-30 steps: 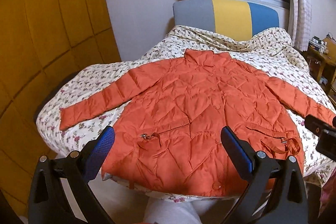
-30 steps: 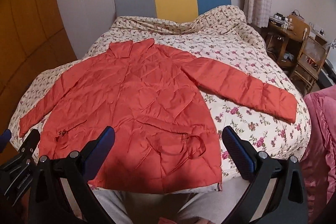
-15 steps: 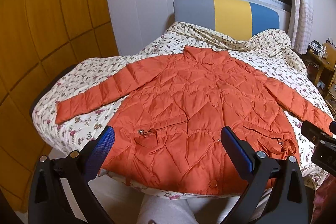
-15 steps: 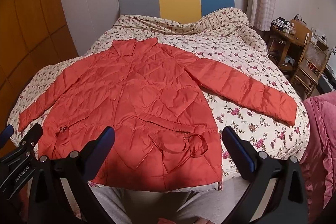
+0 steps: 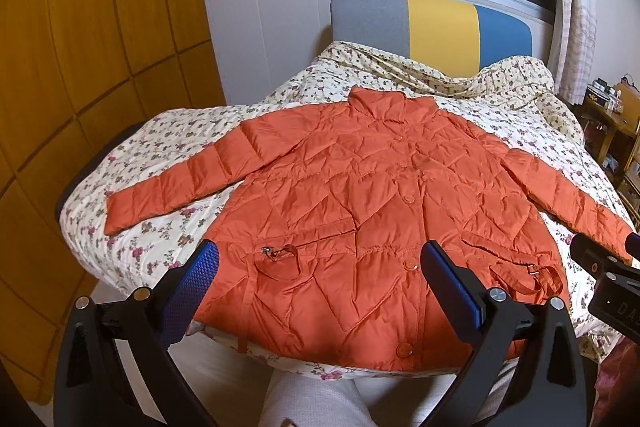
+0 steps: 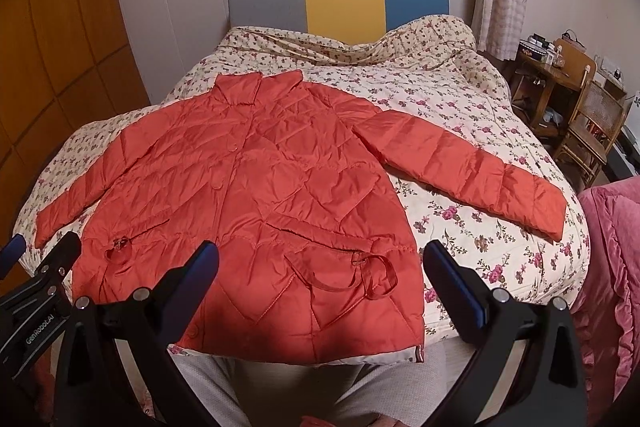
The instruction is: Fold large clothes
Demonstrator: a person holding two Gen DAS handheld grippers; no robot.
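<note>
One orange jacket [image 5: 360,211], two grippers, one bed [image 6: 460,107]

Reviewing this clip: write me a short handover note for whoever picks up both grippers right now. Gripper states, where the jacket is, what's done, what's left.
Left gripper: open, empty, held above the hem at the foot of the bed.
Right gripper: open, empty, also above the hem, toward the jacket's right side.
Orange puffer jacket: lies flat, front up and buttoned, on the floral bedspread, collar toward the headboard. Both sleeves are spread out to the sides; hem at the near bed edge.
Done: jacket laid out; no fold made yet.
Left: probably fold each sleeve across the body, then fold the body up from the hem.
</note>
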